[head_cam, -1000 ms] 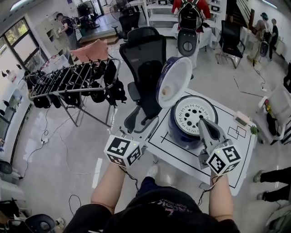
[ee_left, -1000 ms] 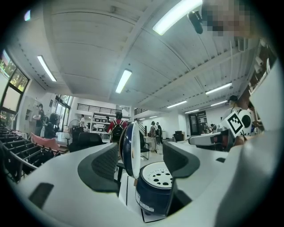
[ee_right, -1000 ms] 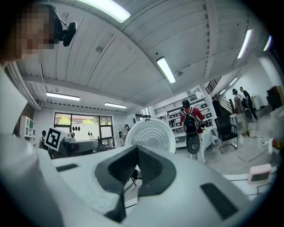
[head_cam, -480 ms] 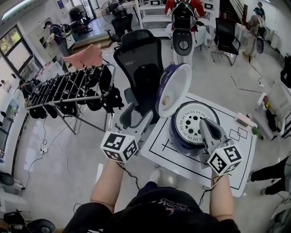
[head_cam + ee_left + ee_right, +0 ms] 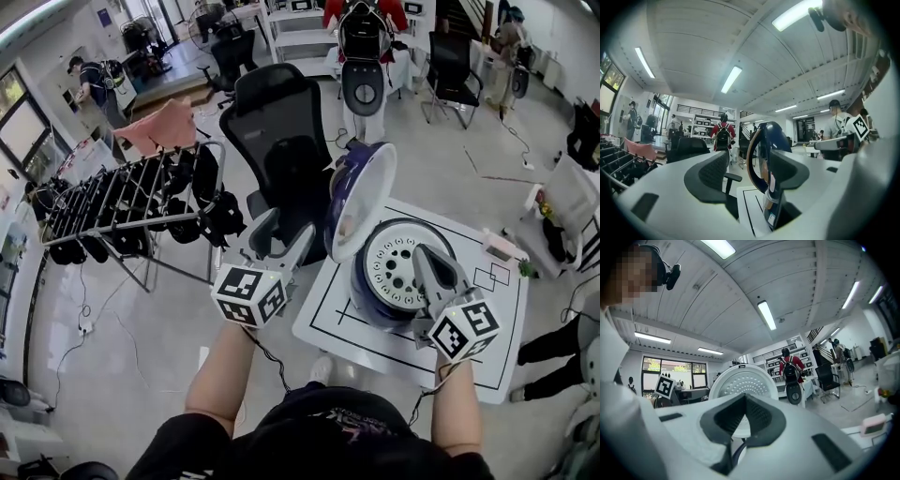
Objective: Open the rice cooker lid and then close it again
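rice cooker: dark blue body (image 5: 367, 302) sat right of centre in the head view, on the white table (image 5: 487, 361) marked with black lines.
lid: the lid (image 5: 361, 197) stood open and upright at the cooker's upper left, its pale inner face turned to the right of the frame. in the right gripper view i saw it as a white dotted disc (image 5: 740, 383); in the left gripper view it showed edge-on (image 5: 761, 140).
inner plate: a white round plate with holes (image 5: 394, 267) covered the cooker's mouth.
left gripper: my left gripper (image 5: 281, 236) hung just left of the lid, off the table's left edge. its jaws stood wide and had just been closing a little. in its own view (image 5: 750, 164) the lid's edge showed through the gap, ahead of the tips, and i saw neither pad pressing on it.
right gripper: my right gripper (image 5: 419, 253) lay over the cooker's near rim, tips above the holed plate. in its own view (image 5: 745, 401) the jaws met with nothing between them.
marker cubes: one on each gripper, lower centre-left (image 5: 248, 295) and lower right (image 5: 464, 328).
table extras: a small white device (image 5: 497, 246) sat near the table's upper right edge.
surroundings: a black office chair (image 5: 281, 141) stood above the left gripper, and a clothes rack (image 5: 122, 192) filled the left of the frame.
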Demonstrator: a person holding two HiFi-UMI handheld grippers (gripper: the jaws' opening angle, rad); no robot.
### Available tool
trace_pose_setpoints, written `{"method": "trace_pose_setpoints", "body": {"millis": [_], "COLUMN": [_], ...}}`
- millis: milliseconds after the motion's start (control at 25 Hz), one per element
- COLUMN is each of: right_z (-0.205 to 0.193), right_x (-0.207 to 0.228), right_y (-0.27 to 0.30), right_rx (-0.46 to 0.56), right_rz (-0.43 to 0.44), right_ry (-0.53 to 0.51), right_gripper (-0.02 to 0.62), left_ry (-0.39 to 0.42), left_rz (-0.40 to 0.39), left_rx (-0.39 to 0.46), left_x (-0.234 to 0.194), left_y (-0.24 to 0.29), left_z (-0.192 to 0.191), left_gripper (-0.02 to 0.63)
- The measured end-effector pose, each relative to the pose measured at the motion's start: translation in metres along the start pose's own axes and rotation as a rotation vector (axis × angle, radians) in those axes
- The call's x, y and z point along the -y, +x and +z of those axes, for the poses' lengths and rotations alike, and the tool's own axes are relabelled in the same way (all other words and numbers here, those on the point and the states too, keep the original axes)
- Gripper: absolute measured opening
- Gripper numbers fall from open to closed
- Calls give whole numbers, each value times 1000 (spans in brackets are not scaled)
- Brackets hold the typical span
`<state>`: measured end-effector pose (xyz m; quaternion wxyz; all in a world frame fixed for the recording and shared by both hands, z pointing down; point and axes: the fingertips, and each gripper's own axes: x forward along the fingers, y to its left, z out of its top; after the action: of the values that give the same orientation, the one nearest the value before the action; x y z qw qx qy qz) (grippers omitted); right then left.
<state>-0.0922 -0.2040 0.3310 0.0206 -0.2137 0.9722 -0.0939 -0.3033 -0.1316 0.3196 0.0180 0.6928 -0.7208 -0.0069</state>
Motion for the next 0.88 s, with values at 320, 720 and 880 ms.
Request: {"method": "trace_pose_setpoints", "body": {"millis": [320,720,880], "right_z": [-4,-11,-14], "right_x": [15,31,37], "right_y": [15,24,25], "right_rx": [3,16,21], "right_rz": [-81,-211,-258], "right_ry": [6,11,15], "right_gripper": [2,2,2], "left_ry": [18,33,47], "left_rz": [-67,-215,-274], "left_rx": [-42,-73,-80], "left_x": [-17,-13,-6], "left_y": [48,105,124], "left_z": [-14,-33,-36], "left_gripper": [279,279,279]}}
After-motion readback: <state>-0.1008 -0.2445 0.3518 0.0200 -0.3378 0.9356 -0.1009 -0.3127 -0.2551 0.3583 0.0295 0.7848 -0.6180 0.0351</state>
